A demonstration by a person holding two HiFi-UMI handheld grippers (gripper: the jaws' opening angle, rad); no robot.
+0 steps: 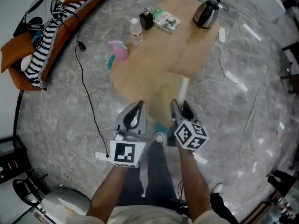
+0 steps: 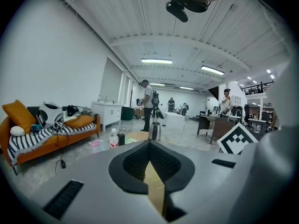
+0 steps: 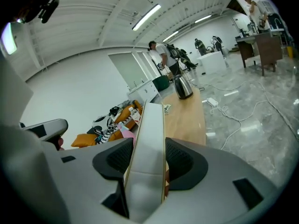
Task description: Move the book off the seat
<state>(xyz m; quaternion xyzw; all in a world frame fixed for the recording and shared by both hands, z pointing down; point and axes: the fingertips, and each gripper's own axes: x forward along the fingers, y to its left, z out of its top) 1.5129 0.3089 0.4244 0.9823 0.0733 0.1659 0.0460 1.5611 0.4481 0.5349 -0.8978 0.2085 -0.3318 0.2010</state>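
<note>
Here, a broad grey marbled floor (image 1: 60,120) is seen around a long wooden table (image 1: 173,50), with an orange sofa (image 1: 16,55) at the far left and a striped blanket (image 1: 46,45) thrown over its seat. The book (image 1: 183,91) is held well apart from that sofa, over the table's near end, and is judged already off the seat. It is clamped on edge by the right gripper (image 1: 180,107), probably so that it cannot fan open while carried. The left gripper (image 1: 135,111) is kept just beside, its jaws drawn together on nothing, seemingly spare. A steel kettle (image 1: 206,13) and a water bottle (image 1: 135,29) are left at the far end, so the bare near end is judged the likely landing spot.
</note>
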